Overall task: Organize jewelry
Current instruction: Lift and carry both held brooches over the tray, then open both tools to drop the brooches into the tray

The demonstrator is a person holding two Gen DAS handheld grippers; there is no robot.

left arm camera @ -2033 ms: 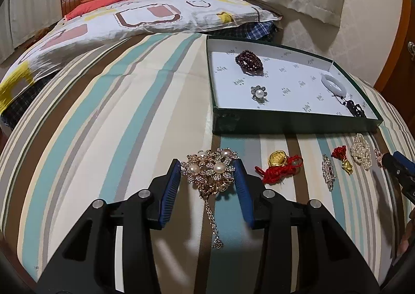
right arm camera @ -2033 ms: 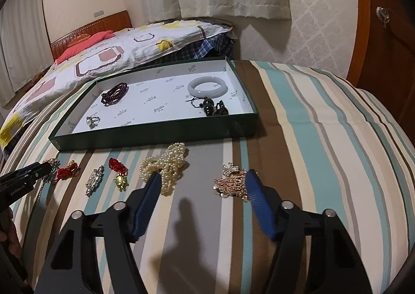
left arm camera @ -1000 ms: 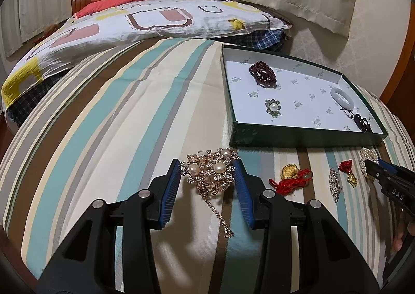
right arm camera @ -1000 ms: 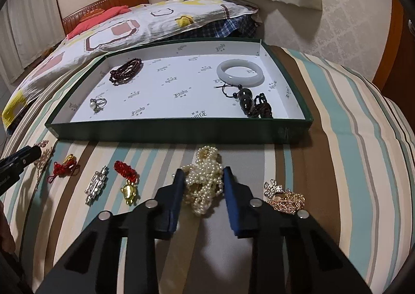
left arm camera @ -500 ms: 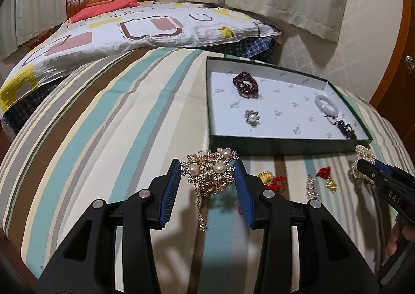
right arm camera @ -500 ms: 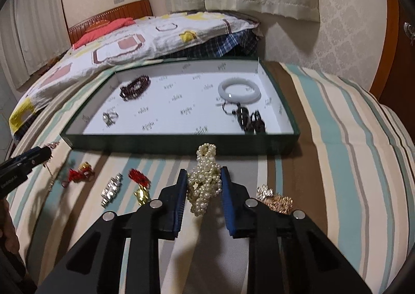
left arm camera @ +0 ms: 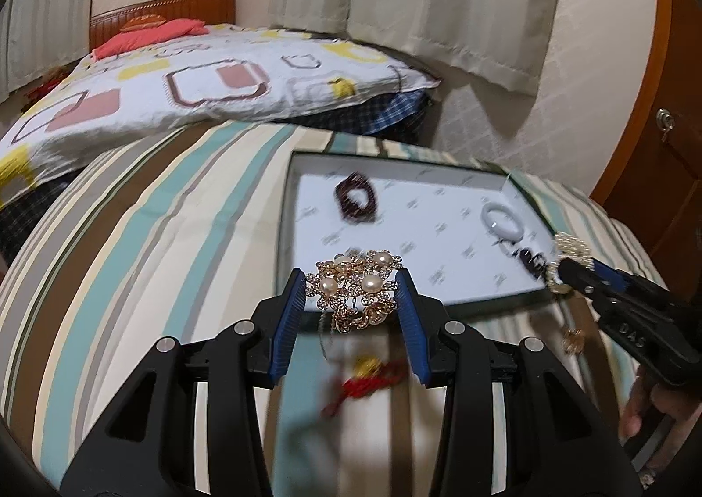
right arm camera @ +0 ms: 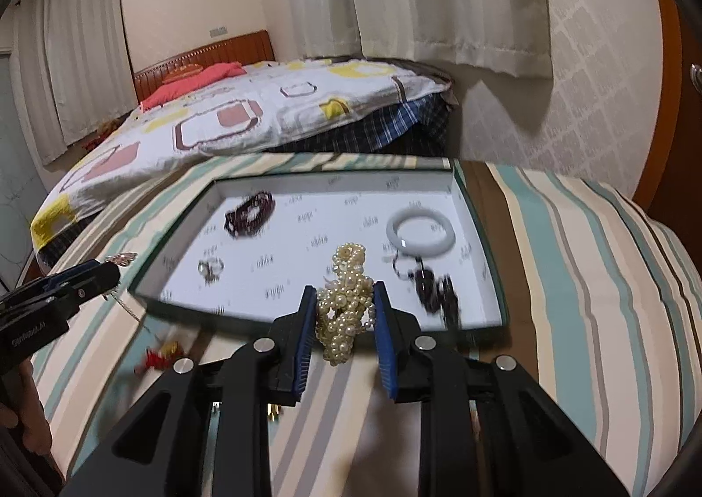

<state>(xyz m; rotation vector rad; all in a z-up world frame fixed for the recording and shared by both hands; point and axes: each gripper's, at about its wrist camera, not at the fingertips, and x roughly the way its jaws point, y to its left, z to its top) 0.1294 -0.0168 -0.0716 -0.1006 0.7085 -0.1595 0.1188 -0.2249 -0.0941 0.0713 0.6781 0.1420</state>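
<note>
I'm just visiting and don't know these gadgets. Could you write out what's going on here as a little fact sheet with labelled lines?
Setting: striped bedspread
Left gripper: shut on a gold pearl brooch, its chain dangling
Right gripper: shut on a pearl bracelet
Tray: green box, white inside
In the box: dark bead bracelet, white bangle, small ring, dark charm
On the bedspread: red-and-gold ornament

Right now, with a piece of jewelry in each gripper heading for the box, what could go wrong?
1. A thin chain dangles below the gold flower brooch in the left gripper; it may snag on the box rim.
2. The pearl bundle in the right gripper is pinched at its middle, both ends loose; it could slip.
3. The white bangle and dark beads already fill that end, so the pearls may tangle there.
</note>
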